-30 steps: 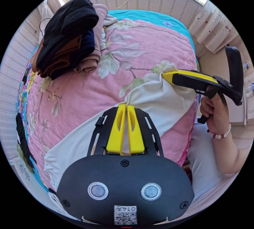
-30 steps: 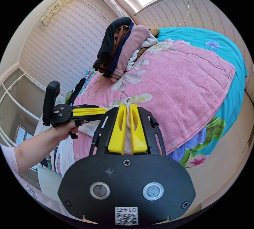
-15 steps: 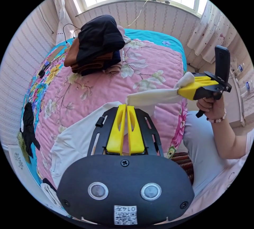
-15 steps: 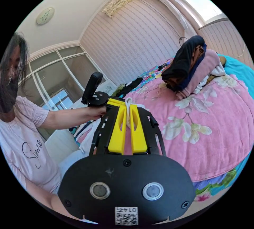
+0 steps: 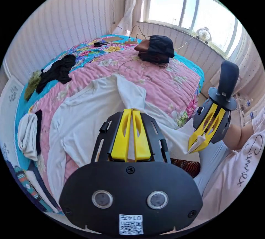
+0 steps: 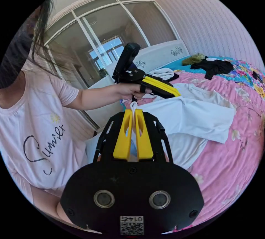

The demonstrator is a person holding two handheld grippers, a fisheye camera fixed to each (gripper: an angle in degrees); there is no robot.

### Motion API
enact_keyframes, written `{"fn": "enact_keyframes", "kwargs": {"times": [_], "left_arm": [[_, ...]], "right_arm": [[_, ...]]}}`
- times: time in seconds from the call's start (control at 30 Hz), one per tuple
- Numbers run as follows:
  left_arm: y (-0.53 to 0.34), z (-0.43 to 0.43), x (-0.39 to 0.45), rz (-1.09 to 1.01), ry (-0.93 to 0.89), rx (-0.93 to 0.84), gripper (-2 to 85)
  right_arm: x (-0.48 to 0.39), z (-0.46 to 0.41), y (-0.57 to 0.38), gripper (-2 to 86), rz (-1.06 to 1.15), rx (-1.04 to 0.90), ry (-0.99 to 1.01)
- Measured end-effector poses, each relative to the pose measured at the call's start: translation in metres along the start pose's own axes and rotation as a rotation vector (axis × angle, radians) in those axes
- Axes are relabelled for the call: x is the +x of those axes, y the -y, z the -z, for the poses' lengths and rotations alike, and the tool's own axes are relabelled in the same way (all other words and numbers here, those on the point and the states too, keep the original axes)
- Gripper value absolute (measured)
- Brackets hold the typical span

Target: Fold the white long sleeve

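The white shirt (image 5: 82, 117) lies spread on the pink quilt (image 5: 163, 84) of the bed, body flat, neck toward the headboard side in the left gripper view. One part of it is lifted off the quilt as a folded band (image 6: 193, 114) that runs between the two grippers.

The left gripper (image 5: 132, 111) has its yellow jaws closed together on white cloth at their tips. In the right gripper view it is seen from the side (image 6: 176, 94), held in a hand (image 6: 129, 90) with the forearm reaching out level from the person's short pink sleeve; its jaws lie flat against each other over the raised edge of the shirt.

The right gripper (image 6: 133, 110) pinches a thin ridge of white cloth that stands up between its closed jaws. In the left gripper view it points down and inward (image 5: 193, 148), with a corner of cloth sticking out at its tips and a forearm behind it.

The shirt's near hem and lower sleeve are hidden behind the left gripper's black housing, so its full outline is hard to make out.

Farther off on the quilt sits a stack of dark folded clothes (image 5: 156, 48); a black garment (image 5: 58, 69) lies by the bed's far edge, near the striped wall.
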State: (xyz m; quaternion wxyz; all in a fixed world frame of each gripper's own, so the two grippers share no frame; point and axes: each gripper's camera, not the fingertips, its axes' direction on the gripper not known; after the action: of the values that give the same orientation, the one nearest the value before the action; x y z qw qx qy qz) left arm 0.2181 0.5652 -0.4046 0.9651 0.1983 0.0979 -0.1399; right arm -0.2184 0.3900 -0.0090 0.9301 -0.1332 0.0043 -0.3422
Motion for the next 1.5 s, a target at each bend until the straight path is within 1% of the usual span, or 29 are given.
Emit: {"fn": "enact_keyframes", "kwargs": {"times": [0.07, 0.13, 0.23, 0.37, 0.43, 0.47, 0.57, 0.6, 0.67, 0.73, 0.77, 0.83, 0.93, 1.0, 1.1, 1.17, 1.2, 1.27, 1.37, 1.43, 1.5], "left_arm": [[-0.046, 0.000, -0.042, 0.122, -0.021, -0.028, -1.0], [-0.072, 0.000, -0.065, 0.175, -0.039, -0.028, -1.0], [-0.101, 0.003, -0.091, 0.214, -0.029, -0.037, -1.0], [-0.127, 0.009, -0.131, 0.302, -0.052, -0.040, -1.0], [-0.136, 0.019, -0.148, 0.332, -0.051, -0.035, -1.0], [-0.141, 0.028, -0.160, 0.349, -0.046, -0.029, -1.0], [-0.143, 0.050, -0.187, 0.338, -0.012, -0.013, -1.0], [-0.140, 0.053, -0.193, 0.328, -0.003, -0.014, -1.0], [-0.116, 0.060, -0.211, 0.269, 0.009, -0.003, -0.9], [-0.085, 0.057, -0.222, 0.218, -0.016, 0.015, -0.9], [-0.061, 0.052, -0.227, 0.184, -0.039, 0.036, -0.8], [-0.022, 0.036, -0.236, 0.156, -0.068, 0.057, -0.4], [0.042, -0.001, -0.251, 0.161, -0.117, 0.050, 2.0], [0.073, -0.024, -0.260, 0.178, -0.147, 0.039, 4.5], [0.109, -0.062, -0.275, 0.210, -0.132, -0.007, 6.5], [0.123, -0.090, -0.287, 0.227, -0.159, -0.108, 6.1], [0.125, -0.094, -0.289, 0.227, -0.172, -0.128, 5.8], [0.132, -0.093, -0.289, 0.149, -0.229, -0.114, 0.2], [0.146, -0.080, -0.287, 0.060, -0.175, -0.057, -0.7], [0.155, -0.078, -0.288, 0.051, -0.172, -0.047, -0.9], [0.160, -0.081, -0.288, 0.062, -0.184, -0.039, -0.9]], "right_arm": [[-0.006, -0.048, 0.025, 0.9, 0.012, -0.107, 0.021], [-0.012, -0.105, 0.053, 1.1, 0.022, -0.232, 0.041], [-0.019, -0.158, 0.083, 1.5, 0.019, -0.348, 0.052], [-0.029, -0.195, 0.116, 3.2, 0.033, -0.407, 0.019], [-0.042, -0.205, 0.135, 7.2, 0.080, -0.458, -0.021], [-0.045, -0.205, 0.139, 7.8, 0.094, -0.470, -0.027], [-0.059, -0.193, 0.150, 10.0, 0.152, -0.516, 0.026], [-0.060, -0.181, 0.153, 10.3, 0.155, -0.510, 0.047], [-0.052, -0.157, 0.158, 10.3, 0.131, -0.472, 0.014], [-0.020, -0.114, 0.167, 9.9, 0.045, -0.367, -0.191], [-0.009, -0.103, 0.170, 9.9, 0.010, -0.333, -0.257], [0.038, -0.062, 0.180, 10.1, -0.142, -0.210, -0.473], [0.089, -0.036, 0.191, 11.1, -0.305, -0.105, -0.589], [0.112, -0.037, 0.199, 11.8, -0.367, -0.101, -0.591], [0.138, -0.051, 0.210, 12.3, -0.415, -0.136, -0.579], [0.152, -0.062, 0.213, 10.0, -0.438, -0.204, -0.552], [0.158, -0.065, 0.214, 6.7, -0.448, -0.232, -0.523], [0.158, -0.057, 0.214, 4.1, -0.447, -0.195, -0.486], [0.152, -0.029, 0.211, 2.8, -0.460, -0.084, -0.480], [0.151, -0.007, 0.208, 2.3, -0.491, -0.003, -0.490], [0.155, 0.004, 0.206, 2.0, -0.527, 0.032, -0.486]]}}
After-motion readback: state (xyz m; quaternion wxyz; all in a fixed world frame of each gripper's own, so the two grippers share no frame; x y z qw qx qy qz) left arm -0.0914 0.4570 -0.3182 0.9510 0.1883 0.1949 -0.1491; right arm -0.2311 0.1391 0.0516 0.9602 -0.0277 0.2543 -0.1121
